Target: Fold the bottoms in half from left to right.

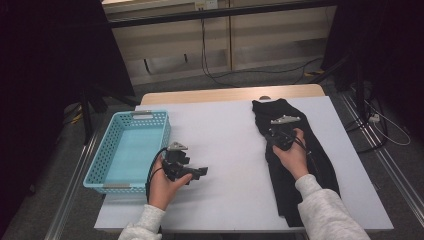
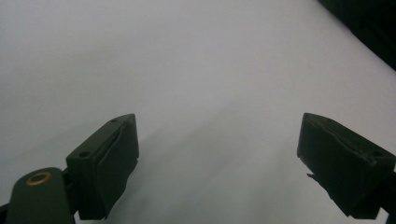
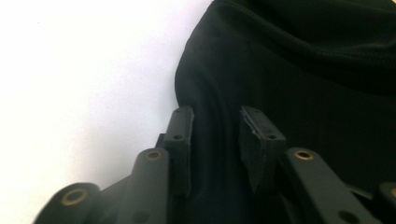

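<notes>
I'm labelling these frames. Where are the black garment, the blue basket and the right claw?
black garment [image 1: 320, 162]: high view, bare middle fabric.
blue basket [image 1: 106, 150]: high view, left wall.
right claw [image 3: 215, 122]: right gripper view, between fingertips.

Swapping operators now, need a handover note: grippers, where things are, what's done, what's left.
Left gripper: jaws wide open, nothing between them, held low over bare white table beside the basket.
Right gripper: down on the black garment, jaws narrowed around a ridge of its fabric near the left edge; a firm pinch cannot be confirmed.
Turquoise basket: at the table's left side, nothing in it.
Garment: lying stretched out along the right side of the table.
Done: right gripper placed on the cloth.
Left: probably secure the grip, then handle the garment, perhaps toward the basket.
</notes>
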Motion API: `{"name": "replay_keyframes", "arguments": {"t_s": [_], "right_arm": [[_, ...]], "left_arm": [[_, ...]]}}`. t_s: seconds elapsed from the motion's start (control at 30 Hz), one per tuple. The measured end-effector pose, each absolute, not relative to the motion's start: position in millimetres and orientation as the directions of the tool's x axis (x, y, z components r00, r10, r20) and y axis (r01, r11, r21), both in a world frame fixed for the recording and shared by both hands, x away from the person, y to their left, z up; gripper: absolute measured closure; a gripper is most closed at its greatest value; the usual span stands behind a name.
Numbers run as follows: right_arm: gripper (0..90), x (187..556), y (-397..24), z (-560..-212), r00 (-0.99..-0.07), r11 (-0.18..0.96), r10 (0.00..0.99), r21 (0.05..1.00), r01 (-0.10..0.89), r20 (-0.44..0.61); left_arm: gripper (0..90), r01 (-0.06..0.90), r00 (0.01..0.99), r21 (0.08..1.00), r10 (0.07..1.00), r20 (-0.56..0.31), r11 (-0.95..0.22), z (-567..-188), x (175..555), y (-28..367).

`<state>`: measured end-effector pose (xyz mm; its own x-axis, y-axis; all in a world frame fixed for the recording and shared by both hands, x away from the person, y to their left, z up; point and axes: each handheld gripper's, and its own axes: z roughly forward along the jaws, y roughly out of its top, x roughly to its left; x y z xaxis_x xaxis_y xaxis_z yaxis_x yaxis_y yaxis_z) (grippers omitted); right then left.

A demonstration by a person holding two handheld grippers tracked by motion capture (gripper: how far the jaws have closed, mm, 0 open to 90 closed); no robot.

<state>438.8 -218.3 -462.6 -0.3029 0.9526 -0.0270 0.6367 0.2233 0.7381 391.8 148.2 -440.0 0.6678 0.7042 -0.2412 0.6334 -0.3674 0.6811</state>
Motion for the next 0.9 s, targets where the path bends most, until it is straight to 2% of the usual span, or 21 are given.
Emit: {"name": "replay_keyframes", "arguments": {"t_s": [0.2, 0.5, 0.9], "right_arm": [[80.9, 440, -225, -462, -0.307, 0.214, 0.952, 0.738, 0.64, -0.01], [83.1, 441, -228, -461, -0.321, 0.165, 0.944, 0.745, 0.646, 0.069], [83.4, 435, -212, -454, -0.397, 0.211, 0.916, 0.758, 0.617, 0.067]], "left_arm": [[12.9, 0.637, 0.666, 0.675, 0.706, -0.241, -0.371, -440, 390, 151], [12.8, 0.641, 0.668, 0.668, 0.703, -0.243, -0.378, -443, 391, 150], [12.9, 0.643, 0.665, 0.67, 0.704, -0.25, -0.37, -442, 392, 149]]}}
